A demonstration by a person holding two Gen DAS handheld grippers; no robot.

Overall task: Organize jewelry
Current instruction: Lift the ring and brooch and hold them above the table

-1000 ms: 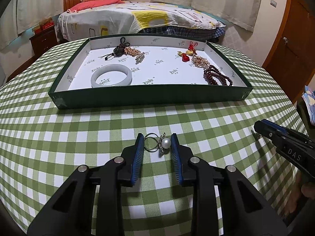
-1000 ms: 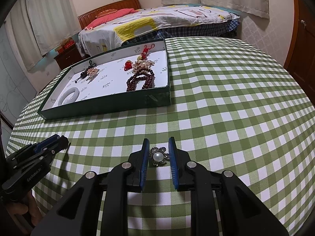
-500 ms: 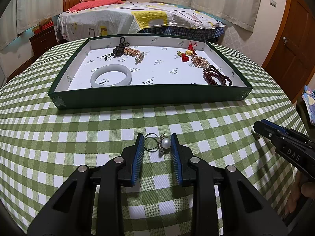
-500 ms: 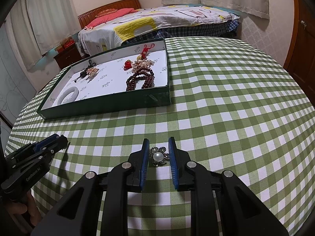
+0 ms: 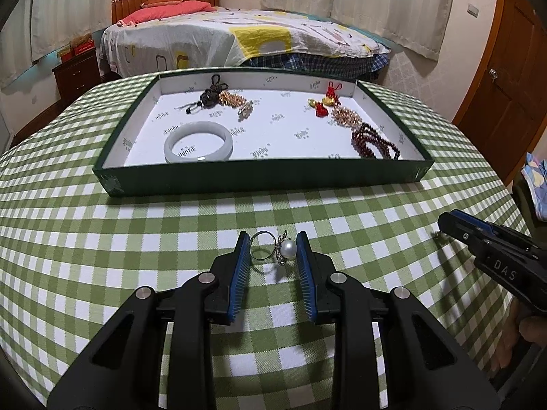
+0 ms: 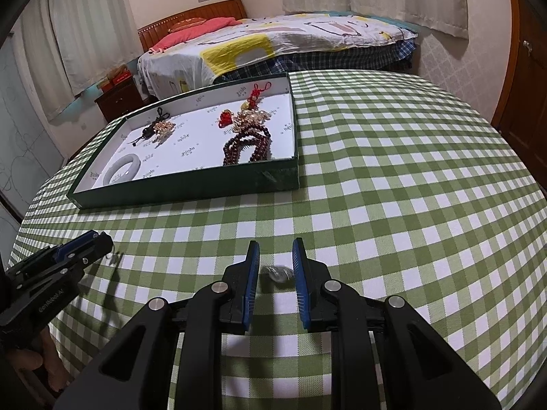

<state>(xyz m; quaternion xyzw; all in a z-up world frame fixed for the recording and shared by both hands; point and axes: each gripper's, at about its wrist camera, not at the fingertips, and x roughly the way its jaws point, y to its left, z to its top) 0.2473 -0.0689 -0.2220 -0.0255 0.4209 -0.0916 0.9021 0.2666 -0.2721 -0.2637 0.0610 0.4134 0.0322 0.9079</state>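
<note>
A silver pearl ring [image 5: 273, 250] lies on the green checked tablecloth between the fingertips of my left gripper [image 5: 272, 246], which is open around it. A pearl brooch [image 6: 278, 273], blurred, lies between the fingers of my right gripper [image 6: 275, 256], also open. The green tray [image 5: 263, 179] with a white floor stands behind; it holds a pale jade bangle [image 5: 198, 141], dark red beads [image 5: 372, 140], gold chains [image 5: 345, 116], red charms [image 5: 324, 100] and a black tassel piece [image 5: 210, 94]. The tray also shows in the right wrist view [image 6: 191, 189].
The round table's edge curves close on both sides. A bed [image 5: 239, 41] stands beyond the table, a nightstand [image 5: 77, 71] to its left and a wooden door [image 5: 506, 85] at right. The right gripper shows at the left wrist view's right edge [image 5: 492, 249].
The right gripper has shifted and the brooch between its fingers now appears blurred and lower. The left gripper and the ring have barely moved.
</note>
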